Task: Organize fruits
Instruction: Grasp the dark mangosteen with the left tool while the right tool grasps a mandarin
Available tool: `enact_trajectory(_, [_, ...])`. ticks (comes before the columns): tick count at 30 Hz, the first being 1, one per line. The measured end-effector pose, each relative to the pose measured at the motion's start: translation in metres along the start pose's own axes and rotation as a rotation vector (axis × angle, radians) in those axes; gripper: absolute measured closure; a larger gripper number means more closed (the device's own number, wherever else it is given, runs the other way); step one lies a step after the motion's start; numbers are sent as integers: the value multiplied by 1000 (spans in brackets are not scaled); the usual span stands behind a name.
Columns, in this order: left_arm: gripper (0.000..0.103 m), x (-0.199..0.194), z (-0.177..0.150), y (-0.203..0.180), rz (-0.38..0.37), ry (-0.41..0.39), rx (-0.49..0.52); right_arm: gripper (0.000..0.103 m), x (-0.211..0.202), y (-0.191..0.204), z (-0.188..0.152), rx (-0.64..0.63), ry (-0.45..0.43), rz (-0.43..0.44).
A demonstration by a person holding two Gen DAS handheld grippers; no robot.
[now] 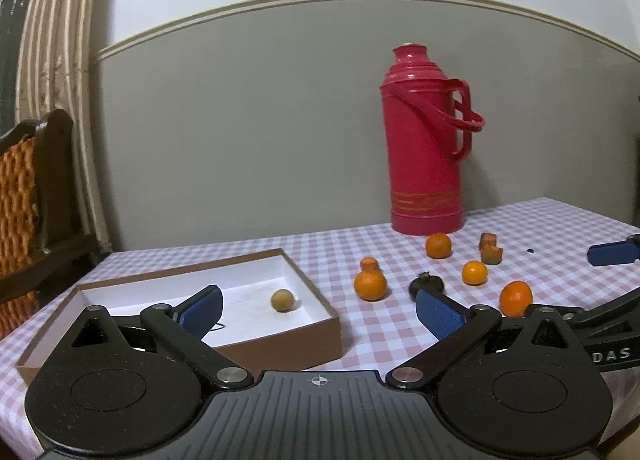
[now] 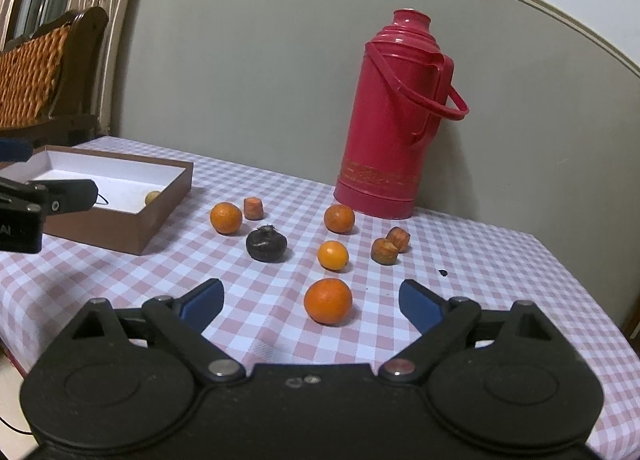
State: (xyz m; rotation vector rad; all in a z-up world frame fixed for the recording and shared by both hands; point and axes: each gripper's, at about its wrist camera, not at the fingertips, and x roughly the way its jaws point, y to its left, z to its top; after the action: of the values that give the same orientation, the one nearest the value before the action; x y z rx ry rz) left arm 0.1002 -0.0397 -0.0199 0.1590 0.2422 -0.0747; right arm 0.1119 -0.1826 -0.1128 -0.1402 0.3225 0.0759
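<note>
Orange fruit lies loose on the checked tablecloth (image 2: 120,284): 4 oranges, the nearest orange (image 2: 328,301) sitting between the wide-spread fingers of the right gripper (image 2: 311,300), untouched. Beside them rest a dark fruit (image 2: 266,244) and 3 carrot stubs (image 2: 390,245). 1 small yellowish fruit (image 1: 282,300) sits inside the brown box (image 1: 280,344). Over that box's near edge the left gripper (image 1: 320,310) hangs wide, holding nothing. At the table's far side a red thermos (image 2: 390,116) stands upright.

A home dining corner was shown. A table (image 2: 500,260) was covered with a pink and white checked cloth (image 2: 120,280), and a red thermos flask (image 2: 392,120) was set against a grey and white wall (image 2: 260,60). 1 dark wooden chair with a woven back (image 2: 36,76) was placed beside striped curtains (image 1: 56,40).
</note>
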Motion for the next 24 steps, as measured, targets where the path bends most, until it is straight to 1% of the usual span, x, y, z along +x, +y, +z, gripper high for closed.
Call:
enact_trajectory(2, [1,5,0,-5,-13,3,7,21,7,-3,-1,-4,18,-1])
enact_trajectory(4, [1,10,1,-10,-24,-1,10,28,13,-6,-2,-1,38,4])
enact_trajectory(7, [2,20,3,-19,-37,2,17,31,23,-11,-2,4,63,2])
enact_trajectory(8, [6,23,2,-21,-41,7,19,32,26,-13,-3,3,71,1])
enact_trajectory(9, [7,27,2,-24,-47,16,20,35,29,-14,-3,3,83,3])
enact_trajectory(14, [7,41,2,-33,-55,34,13,40,48,-18,-3,-4,141,2])
enact_trajectory(18, [7,55,1,-40,-73,52,14,51,70,-19,0,-49,178,4])
enact_trajectory(20, [7,64,0,-43,-90,72,16,53,80,-23,-2,-32,201,22])
enact_trajectory(21, [9,69,0,-45,-102,85,16,54,82,-26,-2,-16,200,31])
enact_trajectory(22, [10,73,-1,-48,-108,97,17,57,82,-26,-2,-16,201,34])
enact_trajectory(24, [17,84,0,-54,-118,122,15,62,84,-28,-2,-23,202,30])
